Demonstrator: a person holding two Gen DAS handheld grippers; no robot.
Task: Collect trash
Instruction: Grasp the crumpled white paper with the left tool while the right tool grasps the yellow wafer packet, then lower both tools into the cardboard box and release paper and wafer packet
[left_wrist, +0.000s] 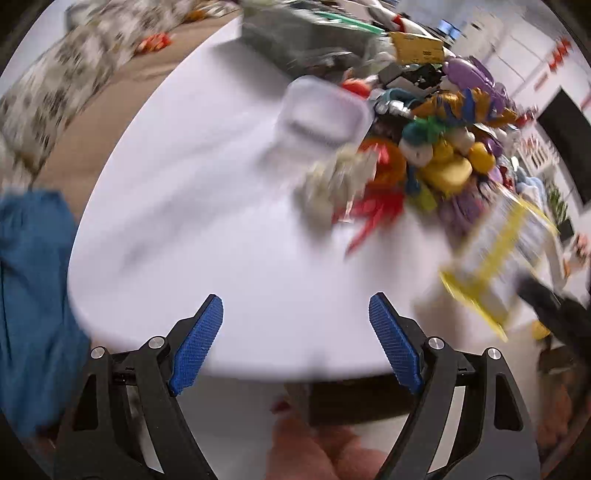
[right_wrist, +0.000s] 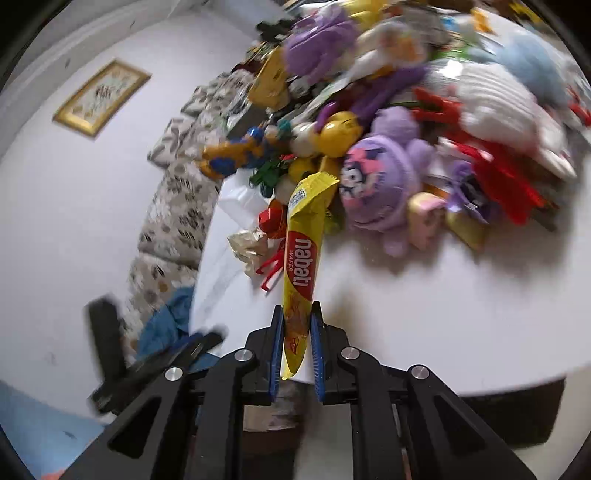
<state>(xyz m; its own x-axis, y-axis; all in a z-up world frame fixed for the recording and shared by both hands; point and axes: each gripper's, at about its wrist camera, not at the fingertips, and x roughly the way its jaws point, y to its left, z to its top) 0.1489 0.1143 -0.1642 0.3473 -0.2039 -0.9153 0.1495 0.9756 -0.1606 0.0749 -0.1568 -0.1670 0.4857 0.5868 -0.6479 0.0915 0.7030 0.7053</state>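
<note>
My right gripper (right_wrist: 297, 314) is shut on a yellow Nabati wafer wrapper (right_wrist: 301, 251) and holds it above the white table (right_wrist: 424, 306). The same wrapper shows blurred at the right of the left wrist view (left_wrist: 491, 254). My left gripper (left_wrist: 295, 306) is open and empty over the near part of the white table (left_wrist: 207, 221). A crumpled beige paper wad (left_wrist: 336, 181) lies on the table ahead of it, next to red ribbon (left_wrist: 373, 214); it also shows in the right wrist view (right_wrist: 247, 245). A clear plastic tub (left_wrist: 321, 114) stands behind it.
A heap of plush toys and figures (right_wrist: 380, 173) covers the far half of the table, also in the left wrist view (left_wrist: 443, 147). A patterned sofa (right_wrist: 173, 206) stands left, with blue cloth (left_wrist: 33, 295) at the table's edge. A framed picture (right_wrist: 101, 98) hangs on the wall.
</note>
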